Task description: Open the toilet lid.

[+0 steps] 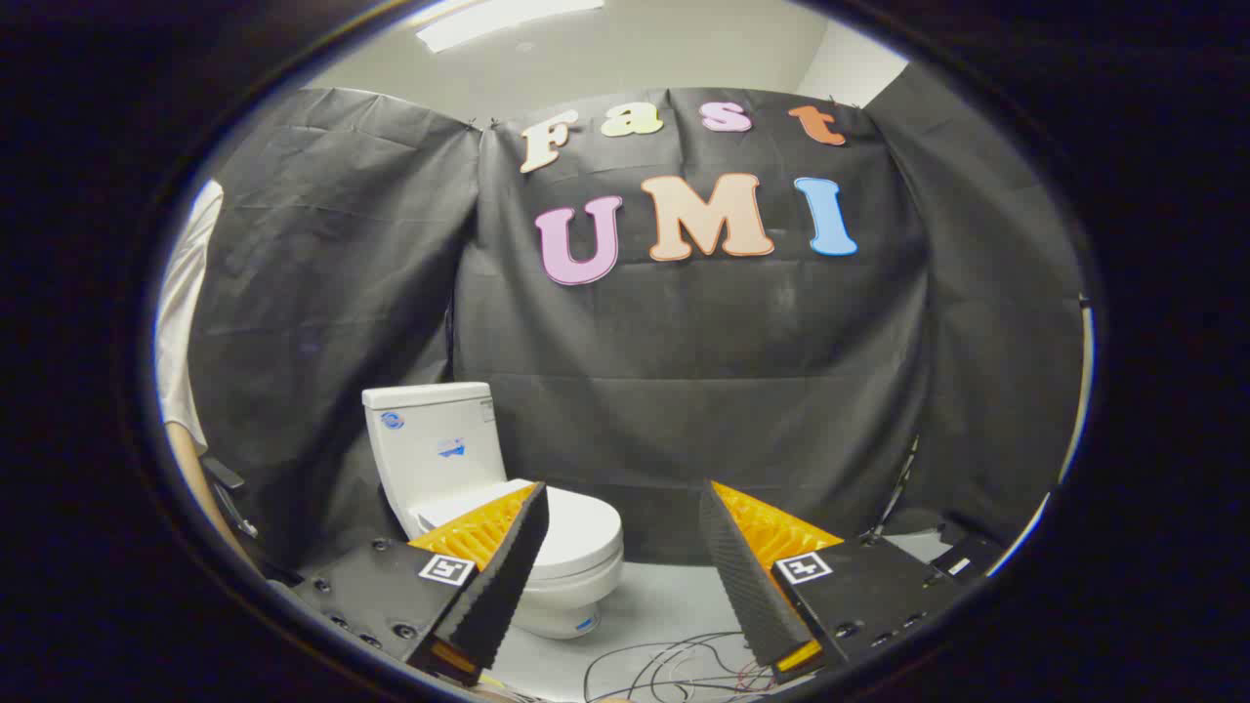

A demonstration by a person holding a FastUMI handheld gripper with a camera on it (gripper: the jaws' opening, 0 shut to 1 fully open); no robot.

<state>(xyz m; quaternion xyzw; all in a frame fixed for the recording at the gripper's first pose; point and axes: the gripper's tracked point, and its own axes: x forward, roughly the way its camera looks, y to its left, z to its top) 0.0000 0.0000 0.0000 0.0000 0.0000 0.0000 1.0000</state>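
Observation:
A small white toilet (459, 459) stands on the pale floor against the black cloth wall, beyond my left finger. Its lid (576, 532) lies flat and closed over the bowl, with the tank (435, 439) upright behind it. My gripper (622, 508) is open, its two fingers spread wide with nothing between them. The left finger (503, 566) overlaps the near left part of the lid in the view, still at a distance from the toilet. The right finger (737, 566) points at bare floor to the right of the bowl.
Thin cables (674, 669) lie tangled on the floor just ahead of the fingers. A person's white sleeve and arm (186, 322) stand at the far left beside the cloth wall. More cables hang down the wall at the right (903, 478).

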